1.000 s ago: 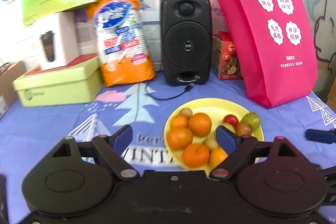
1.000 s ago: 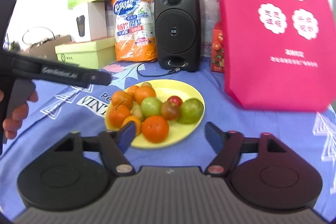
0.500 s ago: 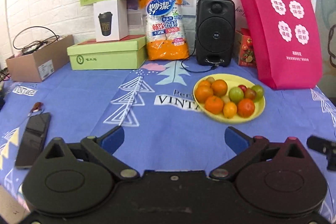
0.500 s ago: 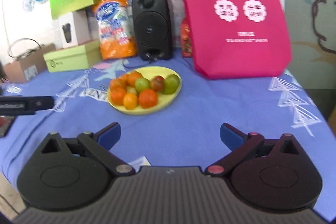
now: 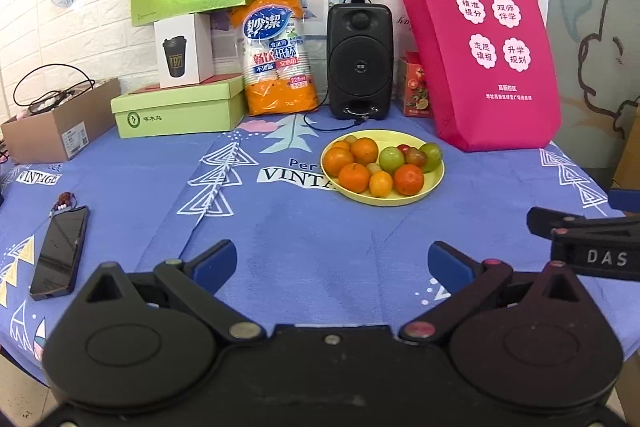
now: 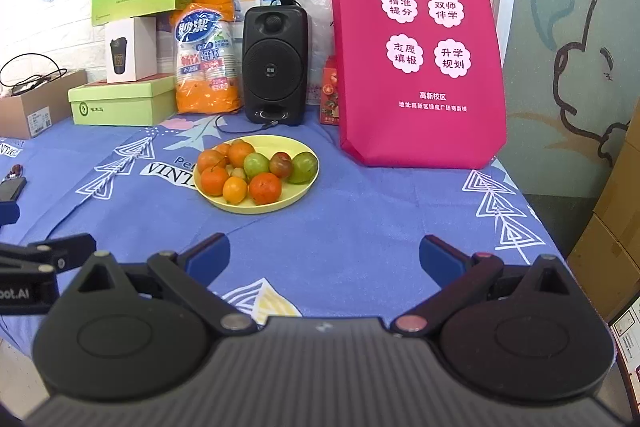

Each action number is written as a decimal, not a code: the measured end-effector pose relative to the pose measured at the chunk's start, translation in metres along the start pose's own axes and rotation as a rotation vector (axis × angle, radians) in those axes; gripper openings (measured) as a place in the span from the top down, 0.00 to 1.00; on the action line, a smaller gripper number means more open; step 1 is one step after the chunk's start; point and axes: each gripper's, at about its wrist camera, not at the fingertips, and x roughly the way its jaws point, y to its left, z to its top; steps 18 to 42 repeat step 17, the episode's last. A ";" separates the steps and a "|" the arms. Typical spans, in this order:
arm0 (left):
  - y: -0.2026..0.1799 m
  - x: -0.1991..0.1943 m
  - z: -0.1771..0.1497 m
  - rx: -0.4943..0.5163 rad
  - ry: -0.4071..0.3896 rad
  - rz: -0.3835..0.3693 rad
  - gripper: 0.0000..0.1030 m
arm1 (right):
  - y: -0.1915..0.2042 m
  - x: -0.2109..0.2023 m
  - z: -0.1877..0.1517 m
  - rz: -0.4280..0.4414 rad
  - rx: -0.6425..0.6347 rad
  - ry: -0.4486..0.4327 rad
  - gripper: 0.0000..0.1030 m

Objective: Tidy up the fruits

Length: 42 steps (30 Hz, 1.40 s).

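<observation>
A yellow plate (image 5: 434,183) sits on the blue tablecloth and holds several oranges (image 5: 353,177), green fruits (image 5: 391,158) and small reddish ones. It also shows in the right wrist view (image 6: 308,183) with its oranges (image 6: 264,187) and green fruits (image 6: 303,167). My left gripper (image 5: 332,261) is open and empty, well back from the plate near the table's front edge. My right gripper (image 6: 325,257) is open and empty, also back from the plate. Each gripper shows at the edge of the other's view.
A pink tote bag (image 5: 486,67) stands behind the plate at the right. A black speaker (image 5: 359,61), an orange cup pack (image 5: 278,55) and green boxes (image 5: 180,107) line the back. A phone (image 5: 60,251) lies at the left. The table edge drops off at the right (image 6: 540,227).
Both grippers have pulled back from the plate toward the table's front edge. The plate now looks smaller and farther away. The fruit has not moved.
</observation>
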 end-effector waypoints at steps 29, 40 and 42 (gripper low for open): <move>0.010 0.004 0.005 -0.075 0.017 0.019 0.00 | -0.001 0.010 -0.013 0.023 -0.002 0.035 0.00; 0.010 0.004 0.005 -0.075 0.017 0.019 0.00 | -0.001 0.010 -0.013 0.023 -0.002 0.035 0.00; 0.010 0.004 0.005 -0.075 0.017 0.019 0.00 | -0.001 0.010 -0.013 0.023 -0.002 0.035 0.00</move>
